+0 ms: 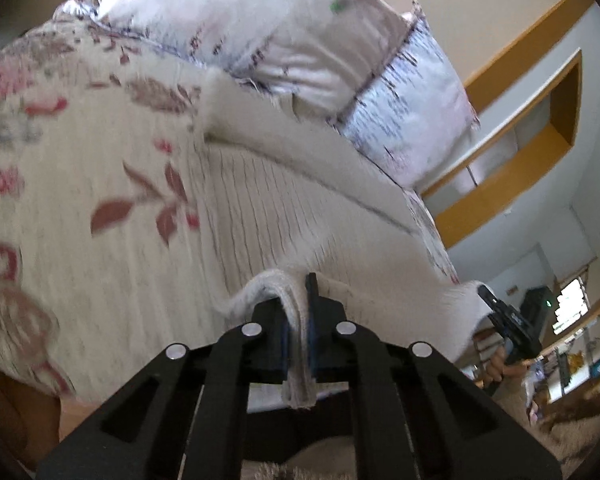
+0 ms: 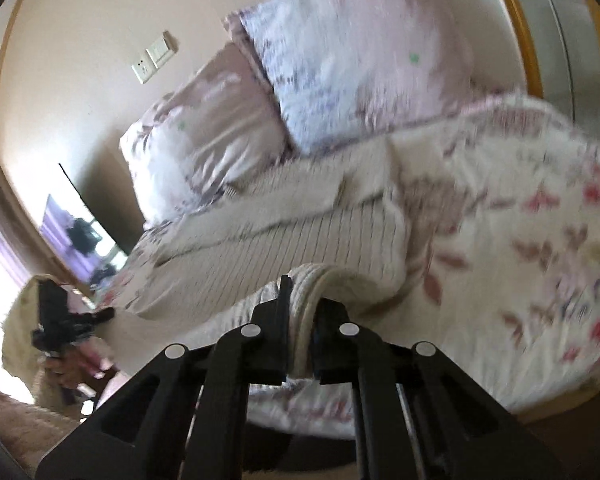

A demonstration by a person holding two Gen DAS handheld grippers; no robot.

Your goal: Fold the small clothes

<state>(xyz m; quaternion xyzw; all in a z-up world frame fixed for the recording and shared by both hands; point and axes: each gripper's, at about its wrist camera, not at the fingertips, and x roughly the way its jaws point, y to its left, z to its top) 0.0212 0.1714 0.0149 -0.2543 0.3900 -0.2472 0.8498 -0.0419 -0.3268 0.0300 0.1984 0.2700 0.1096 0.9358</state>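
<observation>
Two black two-finger grippers each pinch a folded hem of the same cream ribbed knit garment [image 1: 284, 200], which lies spread on the flower-printed bedspread [image 1: 60, 184] near the bed's front edge, its far end reaching toward the pillows. The left gripper [image 1: 298, 312] has its jaws pressed together on several layers of the cloth's thick edge, the fabric looping over the left finger and hanging down between the pads. The right gripper [image 2: 302, 320] is likewise clamped on a rolled fold of the garment [image 2: 284, 224], with the cloth bulging up over its tips. Both tools point forward and slightly down across the bed, and both views are tilted and blurred. In the left wrist view, the right gripper's tip [image 1: 496, 304] shows at the garment's far corner with a hand [image 1: 500, 364] gripping its handle below. Two pale lilac patterned pillows [image 2: 340, 64] lean against the beige wall at the head of the bed.
</observation>
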